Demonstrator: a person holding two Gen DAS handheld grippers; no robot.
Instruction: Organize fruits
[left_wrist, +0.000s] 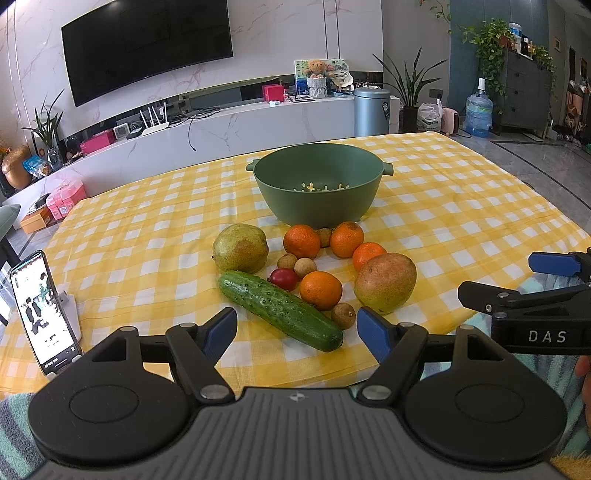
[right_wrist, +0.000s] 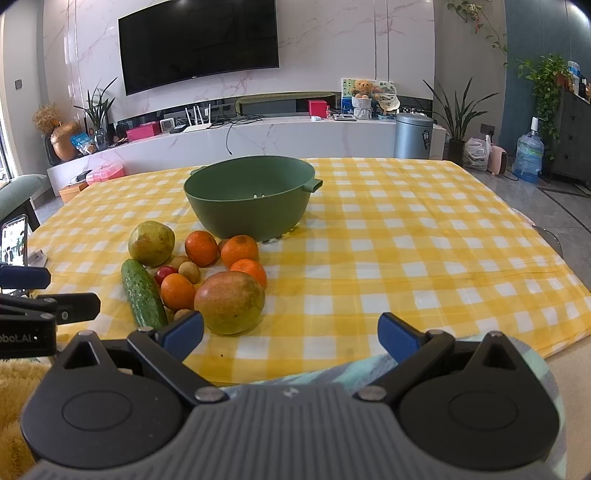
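A green colander bowl (left_wrist: 319, 192) (right_wrist: 251, 206) stands on the yellow checked cloth. In front of it lie a cucumber (left_wrist: 279, 309) (right_wrist: 143, 293), a green pear-like fruit (left_wrist: 240, 248) (right_wrist: 151, 243), a mango (left_wrist: 385, 281) (right_wrist: 229, 301), several oranges (left_wrist: 320, 290) (right_wrist: 177, 291), a red cherry tomato (left_wrist: 283, 278) (right_wrist: 164, 273) and small brown longans (left_wrist: 305, 266). My left gripper (left_wrist: 297, 330) is open and empty, just short of the cucumber's near end. My right gripper (right_wrist: 291, 330) is open and empty, near the table's front edge, right of the mango.
A phone on a white stand (left_wrist: 42, 312) sits at the table's left front. A teal towel (right_wrist: 332, 373) lies under the grippers at the front edge. A TV wall, a long cabinet and a bin (left_wrist: 371, 110) stand beyond the table.
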